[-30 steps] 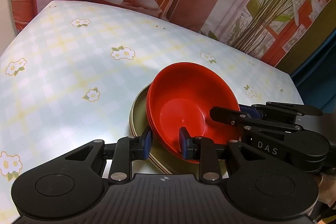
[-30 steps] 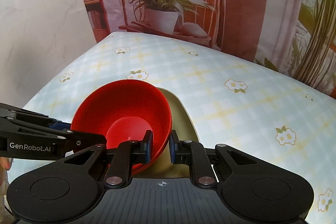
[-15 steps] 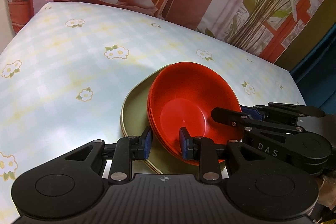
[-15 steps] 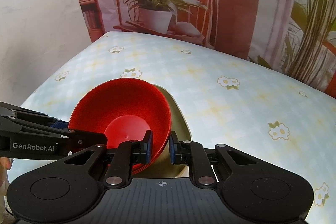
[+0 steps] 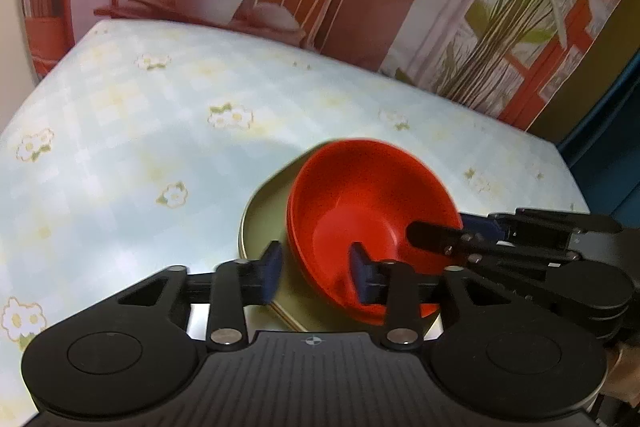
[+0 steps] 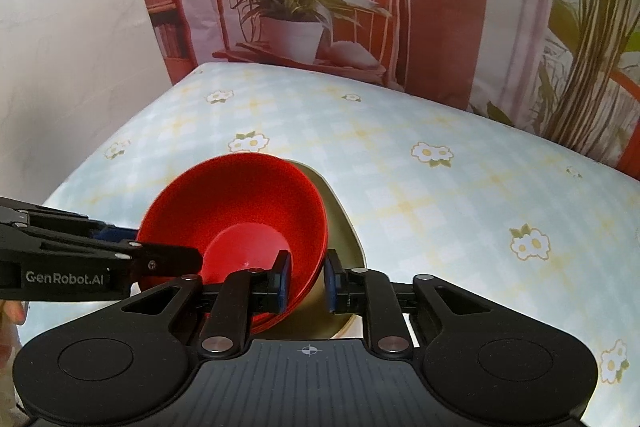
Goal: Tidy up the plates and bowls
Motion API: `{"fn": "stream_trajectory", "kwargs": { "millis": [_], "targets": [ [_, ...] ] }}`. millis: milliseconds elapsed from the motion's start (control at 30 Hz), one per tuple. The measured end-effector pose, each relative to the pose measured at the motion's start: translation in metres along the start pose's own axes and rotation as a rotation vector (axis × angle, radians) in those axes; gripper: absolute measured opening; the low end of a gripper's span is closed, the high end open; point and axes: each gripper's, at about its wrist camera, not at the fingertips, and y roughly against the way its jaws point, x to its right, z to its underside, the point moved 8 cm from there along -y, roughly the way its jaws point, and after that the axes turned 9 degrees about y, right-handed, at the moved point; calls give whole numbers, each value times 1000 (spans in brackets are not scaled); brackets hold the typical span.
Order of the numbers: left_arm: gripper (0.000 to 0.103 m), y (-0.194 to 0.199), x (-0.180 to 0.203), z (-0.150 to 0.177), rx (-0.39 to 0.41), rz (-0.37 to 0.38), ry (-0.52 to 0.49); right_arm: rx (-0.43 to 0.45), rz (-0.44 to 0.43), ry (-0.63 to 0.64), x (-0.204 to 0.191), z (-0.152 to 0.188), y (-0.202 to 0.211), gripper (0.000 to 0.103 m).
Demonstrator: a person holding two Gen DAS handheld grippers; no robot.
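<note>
**Both grippers at the rim of the red bowls, on the olive plate**

Red bowls (image 5: 372, 223): nested stack, layered rims visible at the near edge. The stack sits tilted on an olive-green plate (image 5: 260, 215), which lies on the checked floral tablecloth (image 5: 120, 147).

Left gripper (image 5: 316, 273): jaws apart, straddling the near wall of the stack. Right pad (image 5: 360, 277) is inside the bowl against the inner wall; left pad (image 5: 272, 269) is outside, over the plate, with a visible gap to the bowl wall. Not clamped.

Right gripper (image 6: 307, 281): jaws set narrowly, one on each side of the stack's rim. Left pad (image 6: 283, 279) is inside the bowl, right pad (image 6: 332, 283) is outside over the plate. Whether the pads press on the rim: cannot tell.

In the right wrist view the left gripper enters from the left, reaching the opposite rim of the stack. Left wrist view is slightly blurred.
</note>
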Motion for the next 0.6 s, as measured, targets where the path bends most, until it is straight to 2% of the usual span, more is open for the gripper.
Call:
{"fn": "stream_trajectory", "kwargs": {
  "millis": [100, 200, 267, 367, 567, 600],
  "targets": [
    [42, 7, 5, -4, 15, 5, -17, 9, 1, -2, -1, -1, 3, 22],
    [47, 15, 10, -7, 36, 2, -33, 20, 5, -6, -2, -3, 8, 29],
    [50, 19, 13, -9, 47, 6, -39, 31, 6, -12, -2, -5, 13, 40],
    [54, 27, 17, -10, 65, 3, -50, 46, 6, -19, -1, -6, 20, 47],
    [72, 49, 25, -11, 125, -15, -98, 65, 23, -27, -1, -6, 37, 63],
    [78, 54, 26, -11, 140, -17, -106, 67, 26, -30, -1, -5, 41, 65]
  ]
}}
